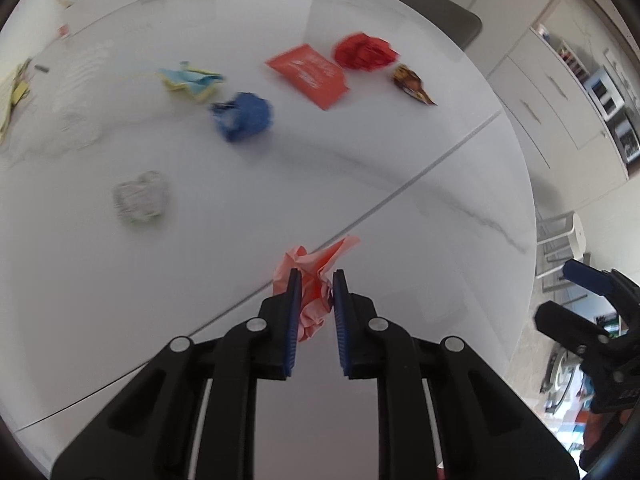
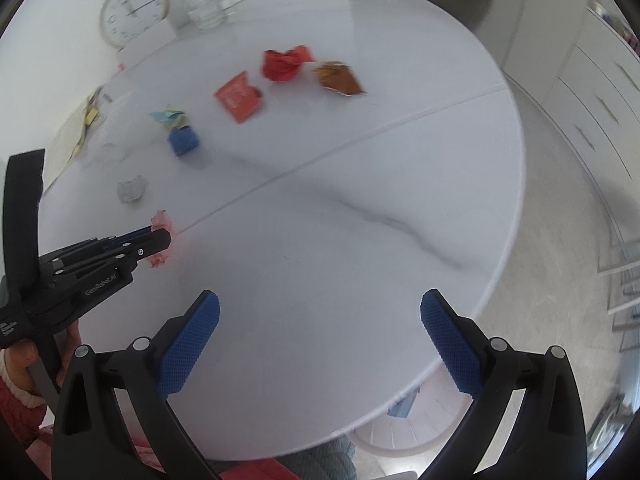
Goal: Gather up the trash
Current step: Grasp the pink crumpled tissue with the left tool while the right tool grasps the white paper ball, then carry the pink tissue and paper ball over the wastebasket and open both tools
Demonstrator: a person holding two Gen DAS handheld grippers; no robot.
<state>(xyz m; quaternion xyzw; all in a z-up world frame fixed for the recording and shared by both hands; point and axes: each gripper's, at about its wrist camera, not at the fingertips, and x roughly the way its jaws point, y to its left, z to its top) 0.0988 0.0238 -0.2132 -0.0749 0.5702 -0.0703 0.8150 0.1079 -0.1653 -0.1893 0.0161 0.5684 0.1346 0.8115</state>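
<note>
**Left claw pinching pink paper, right claw spread over the near edge**

My left gripper (image 1: 314, 274) is clamped on a crumpled pink paper (image 1: 316, 280); both blue pads press its sides, and the wad sticks out past the fingertips. It sits over the table's seam line, toward the near-left part of the round white table (image 1: 440, 220). From the right wrist view the same left gripper (image 2: 160, 236) comes in from the left edge with the pink paper (image 2: 162, 220) at its tip. I can't tell whether the paper is lifted or still touching the top; the view is blurred.

My right gripper (image 2: 320, 312) is spread wide, nothing between the pads, hanging over the table's near edge.

Rest of the trash, all on the far half beyond the seam:
- blue paper ball (image 1: 244, 116), about mid-table
- yellow-and-blue crumpled paper (image 1: 192, 80), just behind the blue ball, toward the left edge
- flat red packet (image 1: 308, 74), centre far
- red paper ball (image 1: 364, 51), just beside the packet, toward the far edge
- brown snack wrapper (image 1: 412, 82), nearest the right edge
- clear crumpled plastic (image 1: 140, 198), left side, near the seam

At the far-left edge: a clock (image 2: 134, 10) and a glass (image 2: 206, 10).
</note>
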